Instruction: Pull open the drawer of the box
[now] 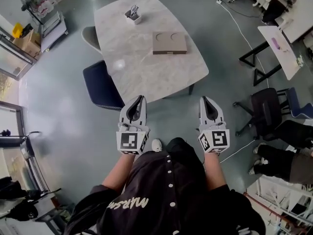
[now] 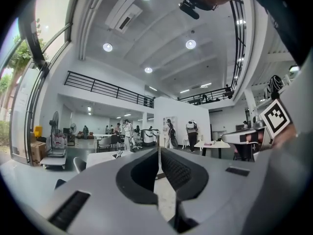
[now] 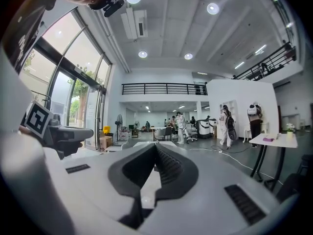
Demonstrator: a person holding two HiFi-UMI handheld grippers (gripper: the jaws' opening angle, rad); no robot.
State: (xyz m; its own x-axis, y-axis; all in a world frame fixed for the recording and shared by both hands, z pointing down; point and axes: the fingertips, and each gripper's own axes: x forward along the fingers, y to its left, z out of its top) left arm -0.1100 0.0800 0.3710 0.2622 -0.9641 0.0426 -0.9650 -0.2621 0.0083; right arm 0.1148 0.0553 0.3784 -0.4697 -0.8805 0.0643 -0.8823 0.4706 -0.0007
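Note:
The flat tan box (image 1: 169,42) with two round recesses on top lies on the marble table (image 1: 142,67), toward its right side. Both grippers are held well short of the table, over the floor in front of the person's body. My left gripper (image 1: 141,97) is shut with nothing in it, tips pointing toward the table's near edge. My right gripper (image 1: 204,99) is also shut and empty, just past the table's near right corner. In the left gripper view the left gripper (image 2: 159,151) looks level across the hall, as does the right gripper (image 3: 155,147) in its own view.
A small white cup holding utensils (image 1: 133,14) stands at the table's far side. A dark blue chair (image 1: 101,86) sits at the table's left near edge and a grey chair (image 1: 89,35) further back. Black office chairs (image 1: 266,112) and desks stand to the right. Cables run over the floor.

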